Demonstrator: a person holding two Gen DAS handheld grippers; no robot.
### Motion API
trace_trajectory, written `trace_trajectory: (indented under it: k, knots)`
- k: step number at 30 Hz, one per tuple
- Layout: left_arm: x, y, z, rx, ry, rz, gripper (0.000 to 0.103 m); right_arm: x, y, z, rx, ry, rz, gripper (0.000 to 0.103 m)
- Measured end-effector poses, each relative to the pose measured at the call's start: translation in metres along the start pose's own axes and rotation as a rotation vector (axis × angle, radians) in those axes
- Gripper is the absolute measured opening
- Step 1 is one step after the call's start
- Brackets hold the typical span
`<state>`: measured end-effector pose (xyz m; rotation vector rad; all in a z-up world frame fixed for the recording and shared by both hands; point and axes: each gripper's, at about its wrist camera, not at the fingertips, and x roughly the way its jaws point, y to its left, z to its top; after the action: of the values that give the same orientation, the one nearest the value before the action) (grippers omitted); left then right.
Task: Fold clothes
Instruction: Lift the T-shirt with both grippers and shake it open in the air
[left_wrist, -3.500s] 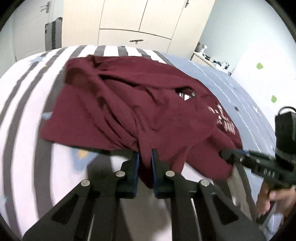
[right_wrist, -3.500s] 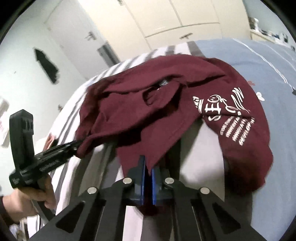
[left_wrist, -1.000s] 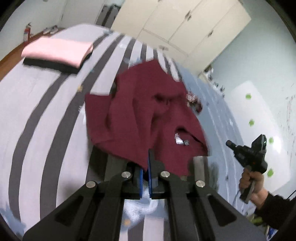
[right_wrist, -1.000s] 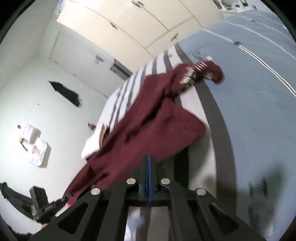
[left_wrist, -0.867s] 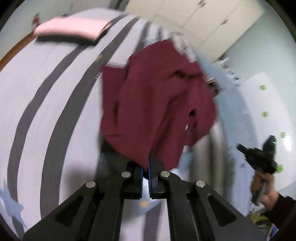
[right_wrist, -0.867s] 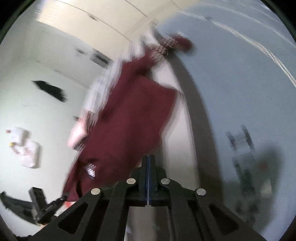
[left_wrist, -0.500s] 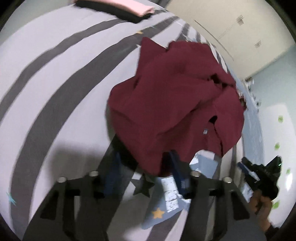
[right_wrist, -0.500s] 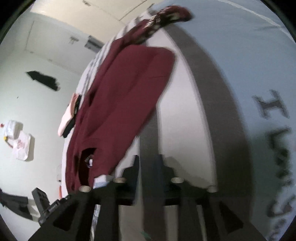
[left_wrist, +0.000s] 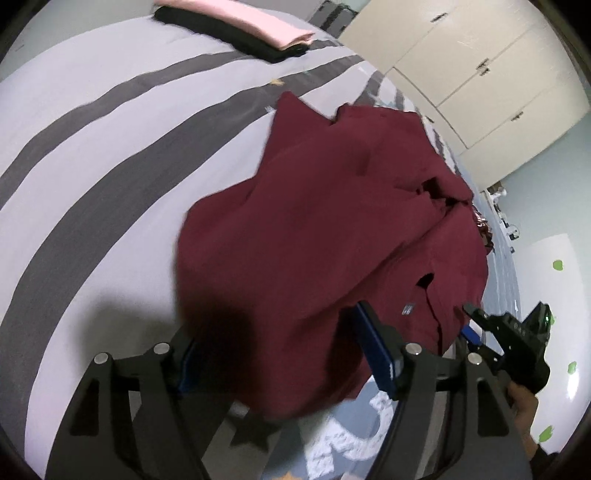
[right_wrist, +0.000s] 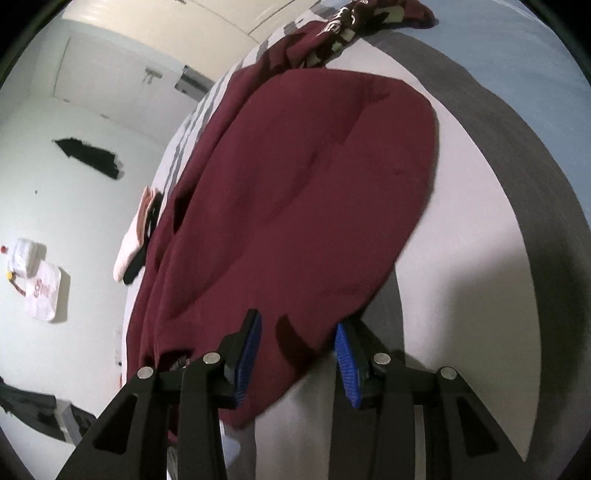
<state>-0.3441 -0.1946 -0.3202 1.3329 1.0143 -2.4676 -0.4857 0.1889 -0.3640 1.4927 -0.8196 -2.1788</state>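
We are seeing the shirt (left_wrist: 332, 229) lying spread on the bed (left_wrist: 92, 155), its near edge sitting between the parted fingers of the left gripper (left_wrist: 284, 354). In the right wrist view, we are finding another near edge lying between the parted fingers of the right gripper (right_wrist: 295, 354). A stack of folded clothes (left_wrist: 236, 26) is resting on the bed well beyond the shirt, to its left. A wardrobe (left_wrist: 480, 74) is standing behind the bed. The right gripper (left_wrist: 506, 339) is sitting just beside the shirt's right edge.
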Motion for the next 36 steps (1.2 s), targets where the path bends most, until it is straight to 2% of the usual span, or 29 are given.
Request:
trace_trajectory:
  k: [2,3,4,5,6,8,11,17,23,29,32,36]
  knots:
    - [0.006,-0.007,0.006,0.017,0.011,-0.032,0.051,0.005,0.001,0.006,0.007,-0.012,0.011,0.036]
    - [0.007,-0.011,0.010,0.033,0.011,-0.042,0.031,0.007,0.003,0.009,0.004,-0.014,0.016,0.034]
    - [0.006,-0.016,0.013,0.054,0.007,-0.048,0.014,0.009,0.005,0.012,0.002,-0.016,0.020,0.021]
    - [0.005,-0.021,0.017,0.075,0.003,-0.055,0.008,0.010,0.006,0.015,-0.002,-0.016,0.022,0.010]
    - [0.004,-0.026,0.021,0.096,-0.001,-0.061,0.005,0.009,0.007,0.016,-0.007,-0.015,0.020,0.006]
    - [0.002,-0.036,0.028,0.138,-0.009,-0.074,0.004,0.001,0.010,0.019,-0.017,-0.038,0.040,0.005]
    - [-0.031,-0.055,0.046,0.187,-0.064,-0.134,0.003,-0.027,0.022,0.024,-0.047,-0.104,0.096,0.005]
    - [-0.106,-0.098,0.083,0.289,-0.178,-0.256,0.003,-0.125,0.049,0.029,-0.078,-0.277,0.204,0.004]
    - [-0.207,-0.187,0.118,0.492,-0.227,-0.278,0.003,-0.244,0.103,0.028,-0.147,-0.430,0.274,0.004]
    - [-0.323,-0.273,0.140,0.660,-0.239,-0.284,0.003,-0.384,0.182,0.018,-0.215,-0.550,0.326,0.005]
    - [-0.386,-0.308,0.155,0.697,-0.248,-0.324,0.003,-0.466,0.228,0.007,-0.281,-0.617,0.329,0.005]
    - [-0.475,-0.354,0.178,0.748,-0.331,-0.420,0.003,-0.559,0.284,-0.002,-0.367,-0.717,0.318,0.005]
